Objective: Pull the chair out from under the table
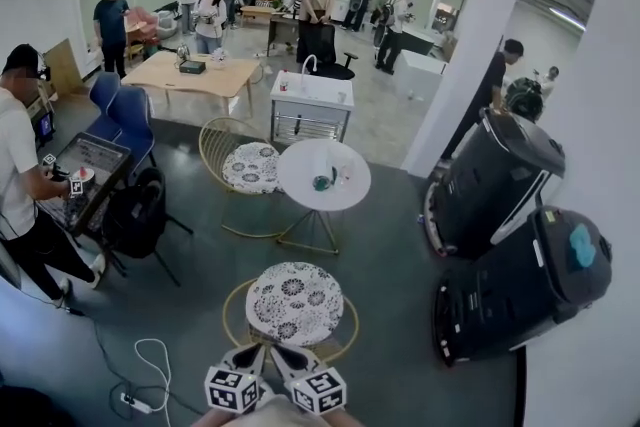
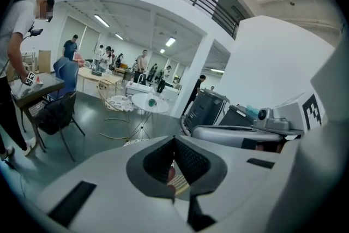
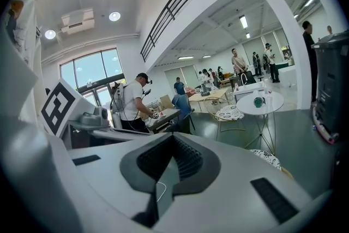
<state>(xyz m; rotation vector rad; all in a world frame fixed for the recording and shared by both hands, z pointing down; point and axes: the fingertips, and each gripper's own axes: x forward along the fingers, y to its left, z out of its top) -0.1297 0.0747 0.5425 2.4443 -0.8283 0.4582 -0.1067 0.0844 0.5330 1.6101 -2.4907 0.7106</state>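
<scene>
A round white table [image 1: 322,175] on thin gold legs stands mid-floor, with a small teal object on it. A gold wire chair with a patterned cushion [image 1: 250,165] sits against the table's far left side. A second chair of the same kind [image 1: 294,303] stands apart from the table, just in front of me. My left gripper [image 1: 250,353] and right gripper [image 1: 288,353] are side by side at the near rim of that chair, both shut and holding nothing. In the gripper views, the left gripper [image 2: 174,142] and right gripper [image 3: 173,136] have their jaws closed together. The table [image 3: 262,102] lies ahead.
Two large black machines [image 1: 505,175] [image 1: 530,280] stand on the right beside a white pillar [image 1: 470,45]. At left a person works at a dark folding table [image 1: 90,165], next to a black chair [image 1: 135,210]. A white cable [image 1: 150,370] lies on the floor. Several people stand further back.
</scene>
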